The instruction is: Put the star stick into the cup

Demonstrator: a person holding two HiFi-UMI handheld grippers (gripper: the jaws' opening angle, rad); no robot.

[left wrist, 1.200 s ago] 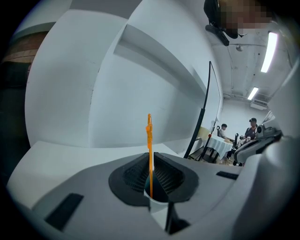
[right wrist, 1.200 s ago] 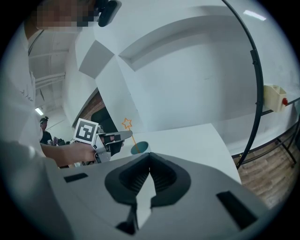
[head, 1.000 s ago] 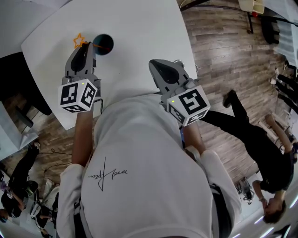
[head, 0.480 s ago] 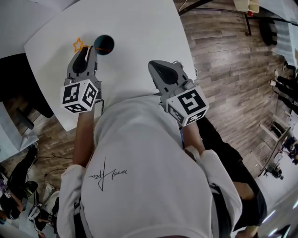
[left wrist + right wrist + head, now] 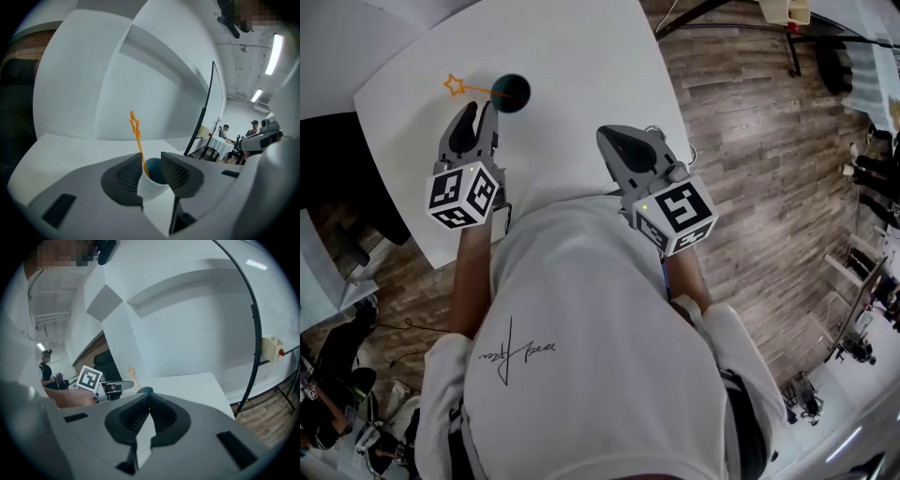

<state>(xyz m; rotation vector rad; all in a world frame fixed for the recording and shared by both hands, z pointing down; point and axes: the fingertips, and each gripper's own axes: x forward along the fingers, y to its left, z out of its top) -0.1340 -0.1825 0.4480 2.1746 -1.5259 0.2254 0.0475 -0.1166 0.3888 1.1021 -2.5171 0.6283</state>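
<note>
The cup [image 5: 511,92], white outside and teal inside, stands at the far left of the white table [image 5: 581,56]. In it rests the orange star stick [image 5: 467,87], leaning left with its star over the table. My left gripper [image 5: 475,108] sits just short of the cup; its jaws are opening and touch nothing. In the left gripper view the cup [image 5: 151,182] and the stick [image 5: 136,133] show beyond the left gripper [image 5: 151,160]. My right gripper [image 5: 614,139] hovers over the table's near right part, shut and empty. The right gripper view shows the right gripper [image 5: 149,397], the cup [image 5: 145,391] and the star [image 5: 131,371].
The table's near edge runs just under both grippers. Wood floor [image 5: 750,122] lies to the right. A black chair [image 5: 337,178] stands off the table's left corner. People [image 5: 253,129] are far off in the room.
The left gripper's jaws have spread and let go of the stick, and the gripper has drawn back toward me. The stick now leans in the cup. The right gripper has barely moved.
</note>
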